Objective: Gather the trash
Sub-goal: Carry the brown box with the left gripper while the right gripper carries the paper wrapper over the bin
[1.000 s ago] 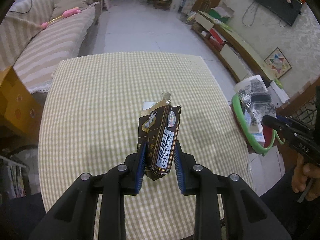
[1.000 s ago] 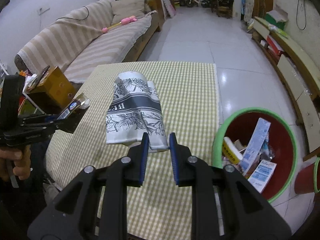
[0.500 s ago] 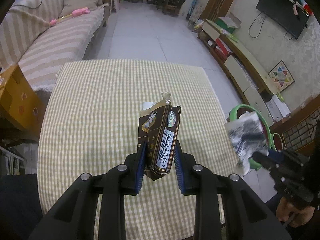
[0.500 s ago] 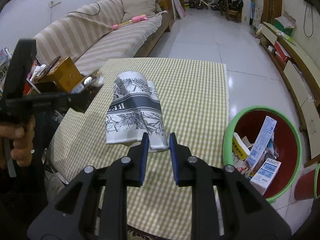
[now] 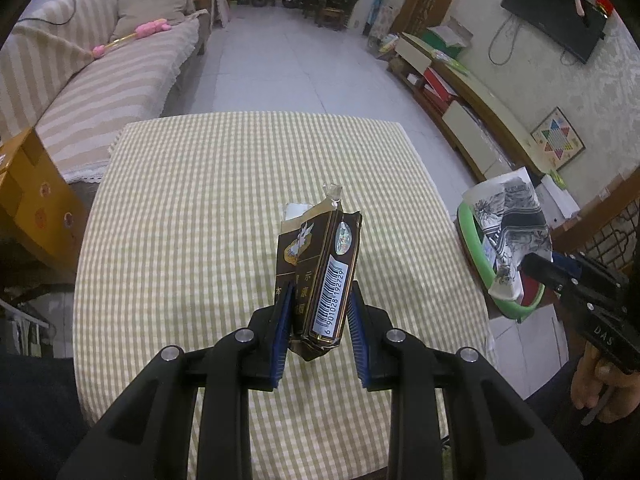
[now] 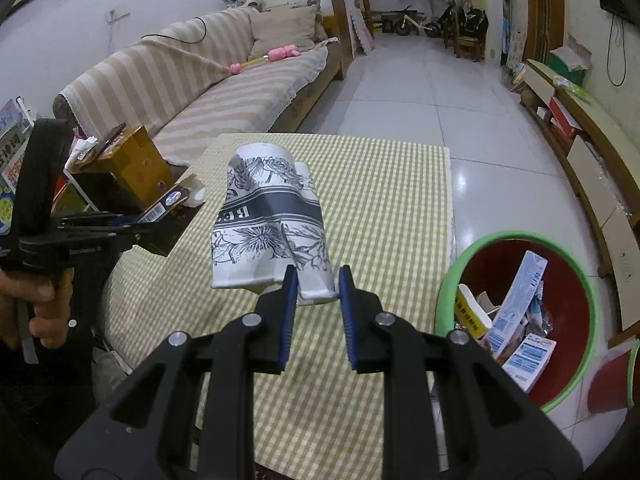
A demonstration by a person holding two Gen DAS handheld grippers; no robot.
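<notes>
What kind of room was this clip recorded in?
Most likely a home living room: a striped sofa with cushions, a wall-mounted TV above a low cabinet, and a table with a checked cloth on a tiled floor.

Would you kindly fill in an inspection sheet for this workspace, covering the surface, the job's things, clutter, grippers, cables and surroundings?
Surface: table under a yellow checked cloth, bare of loose items where visible.
Job's things: dark cigarette pack, torn open at the top, and crumpled paper cup, both held above the table; red bin with green rim on the floor beside the table, holding cartons.
Clutter: orange box left of the table.
Grippers: left gripper shut on the pack; right gripper shut on the cup's edge.
Cables: one trails over the sofa back; another hangs under the wall TV.
Surroundings: striped sofa, tiled floor, low cabinet.
</notes>
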